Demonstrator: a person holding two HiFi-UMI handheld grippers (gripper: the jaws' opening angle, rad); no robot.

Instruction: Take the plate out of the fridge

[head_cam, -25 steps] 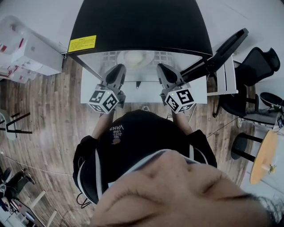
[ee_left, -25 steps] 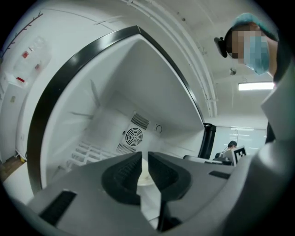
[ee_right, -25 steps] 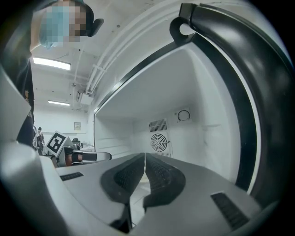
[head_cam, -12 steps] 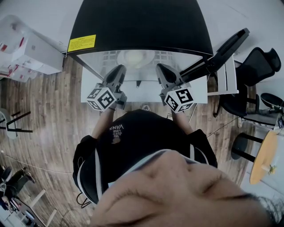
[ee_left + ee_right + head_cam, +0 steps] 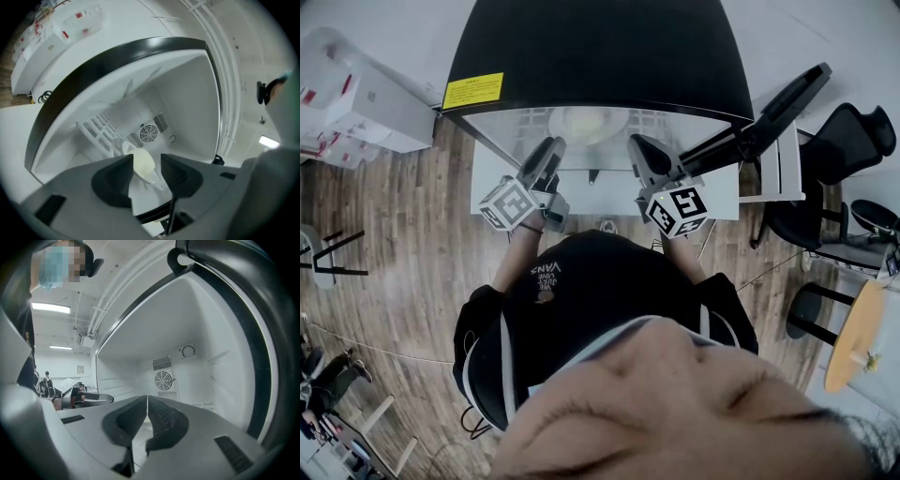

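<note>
fridge (image 5: 591,47): one, black top, standing open in front of me, white inside
yellow sticker (image 5: 473,91): one, on the left corner of that black top
left gripper (image 5: 551,145): pointing level into the fridge and rolled onto its side, with one marker cube (image 5: 508,202) on it. Its fingers (image 5: 115,180) have just been opening and now stand wide, pads not pressing on anything
plate (image 5: 591,122): just the one, pale, sitting inside the fridge on the wire shelf (image 5: 520,120), about mid-width. In the left gripper view it (image 5: 142,164) shows right in the gap between the fingers. I honestly can't tell if it's between them or a bit further back
fan vent (image 5: 149,133): one round one on the back wall, behind the plate
right gripper (image 5: 636,142): also level at the fridge mouth, second marker cube (image 5: 678,208) on this one. Fingers (image 5: 126,420) pressed together with nothing between them
door (image 5: 769,108): one, swung out to the right
office chair (image 5: 844,141): one black one, past the door at the far right
</note>
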